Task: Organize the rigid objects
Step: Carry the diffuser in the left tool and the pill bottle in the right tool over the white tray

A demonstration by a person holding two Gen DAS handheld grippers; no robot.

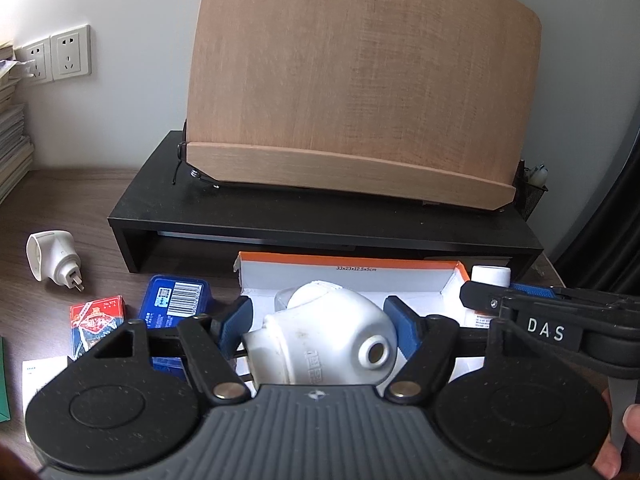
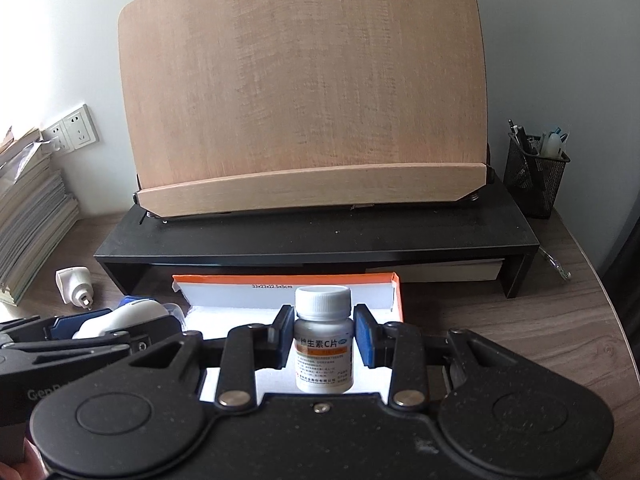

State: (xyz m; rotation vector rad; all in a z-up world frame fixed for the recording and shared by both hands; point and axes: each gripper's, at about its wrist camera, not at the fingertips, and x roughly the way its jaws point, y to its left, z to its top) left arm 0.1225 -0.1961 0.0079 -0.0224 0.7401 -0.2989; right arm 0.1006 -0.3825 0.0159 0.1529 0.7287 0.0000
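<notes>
An open orange-edged white box (image 1: pixel 352 276) (image 2: pixel 280 292) lies on the desk in front of the black riser. My left gripper (image 1: pixel 322 322) stands open over the box with a white rounded plastic device (image 1: pixel 328 340) between its blue pads, gaps on both sides. My right gripper (image 2: pixel 323 334) is over the box's right part with a white vitamin C pill bottle (image 2: pixel 323 340) between its pads, small gaps on both sides. The bottle's cap also shows in the left wrist view (image 1: pixel 491 276). The left gripper and the white device show in the right wrist view (image 2: pixel 124 316).
A white plug adapter (image 1: pixel 52 258) (image 2: pixel 76 286), a red card pack (image 1: pixel 96 322) and a blue box (image 1: pixel 176 300) lie left of the box. A black riser (image 1: pixel 320 208) carries a wooden book stand (image 1: pixel 360 80). A mesh pen holder (image 2: pixel 534 172) stands right; stacked books (image 2: pixel 28 208) left.
</notes>
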